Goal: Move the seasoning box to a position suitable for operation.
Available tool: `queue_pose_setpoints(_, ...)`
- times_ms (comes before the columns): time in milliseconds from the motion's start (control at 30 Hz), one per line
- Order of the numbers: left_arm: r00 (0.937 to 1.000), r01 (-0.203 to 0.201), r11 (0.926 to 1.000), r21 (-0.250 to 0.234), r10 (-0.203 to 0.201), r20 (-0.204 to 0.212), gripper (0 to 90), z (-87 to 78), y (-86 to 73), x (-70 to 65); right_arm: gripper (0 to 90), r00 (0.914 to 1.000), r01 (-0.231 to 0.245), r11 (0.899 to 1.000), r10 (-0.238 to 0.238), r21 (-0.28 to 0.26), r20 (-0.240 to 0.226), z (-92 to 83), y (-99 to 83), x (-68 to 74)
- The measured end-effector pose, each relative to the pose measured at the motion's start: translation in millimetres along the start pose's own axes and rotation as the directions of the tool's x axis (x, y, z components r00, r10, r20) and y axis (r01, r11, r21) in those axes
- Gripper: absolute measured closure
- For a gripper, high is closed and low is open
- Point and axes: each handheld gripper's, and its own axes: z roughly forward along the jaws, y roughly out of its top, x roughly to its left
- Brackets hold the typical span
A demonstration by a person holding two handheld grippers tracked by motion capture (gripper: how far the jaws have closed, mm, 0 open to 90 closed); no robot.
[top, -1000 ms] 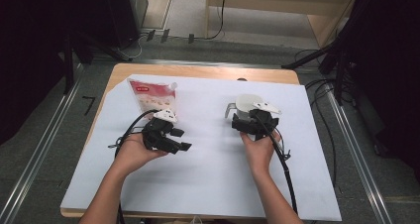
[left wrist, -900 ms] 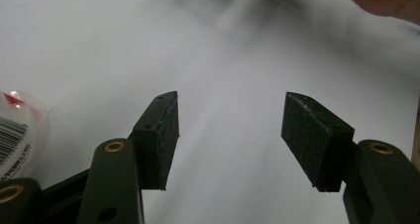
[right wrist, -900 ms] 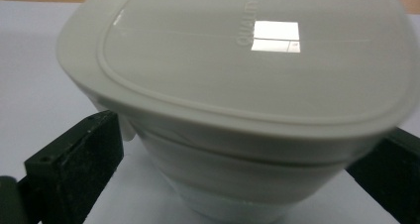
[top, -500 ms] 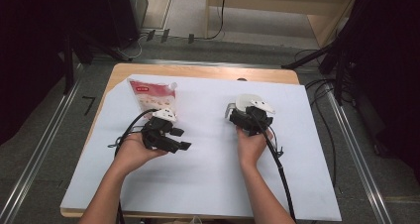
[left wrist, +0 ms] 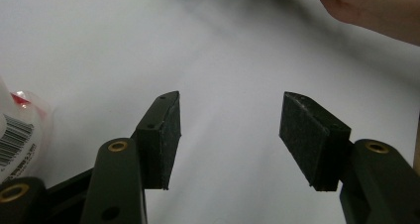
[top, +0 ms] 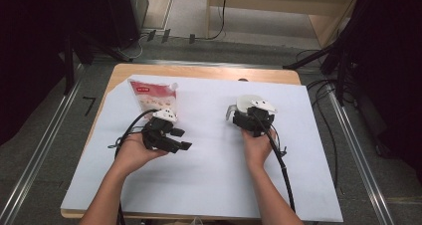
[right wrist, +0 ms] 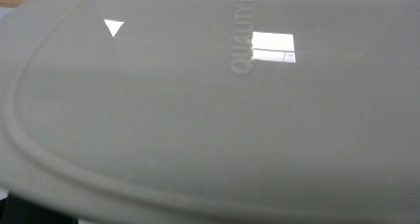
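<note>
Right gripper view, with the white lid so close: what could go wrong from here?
1. The right tool sits at the white lid, its jaws unseen; the glossy surface could slip from a shallow pinch.
2. The left tool stands open over bare white sheet, so nothing steadies the container.
3. The pouch beside the left hand could get knocked.
</note>
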Motion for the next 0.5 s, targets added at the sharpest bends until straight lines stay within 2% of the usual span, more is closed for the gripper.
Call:
queue_pose_setpoints(133,1.0000,-0.002,1.0000,0.005,0.002,0.001,42.7,-0.1,-0.4,1.0,13.3,0.9998,0.019,1.000,-0.019,0.000,-0.007,-0.7,0.1,0.0)
queue_pose_setpoints(167,1.0000,-0.004,0.9999,0.013,0.004,0.000,42.7,-0.6,-0.4,1.5,13.2,0.9988,0.048,0.999,-0.048,-0.003,-0.009,-3.0,0.2,1.4)
queue_pose_setpoints(200,1.0000,0.002,1.0000,0.006,-0.001,-0.005,42.8,-0.7,-0.8,1.7,13.2,0.9983,0.057,0.998,-0.058,-0.008,-0.012,-4.0,0.3,1.5)
queue_pose_setpoints(367,1.0000,0.003,1.0000,0.000,-0.003,-0.004,43.1,-1.7,-0.7,2.3,13.3,0.9973,0.052,0.998,-0.054,-0.032,-0.050,-10.7,4.6,-1.1)
queue_pose_setpoints(400,1.0000,0.002,1.0000,-0.004,-0.002,-0.004,43.1,-1.4,-0.9,2.0,13.3,0.9925,0.072,0.997,-0.076,-0.042,-0.095,-17.2,8.3,-2.6)
queue_pose_setpoints(433,1.0000,0.002,1.0000,-0.004,-0.002,-0.004,43.1,-1.4,-0.9,2.0,13.3,0.9925,0.072,0.997,-0.076,-0.042,-0.095,-17.2,8.3,-2.6)
queue_pose_setpoints(500,1.0000,0.001,1.0000,0.000,-0.001,-0.003,43.1,-1.1,-0.6,1.9,13.3,0.9823,0.118,0.992,-0.124,-0.050,-0.140,-25.0,11.4,-3.6)
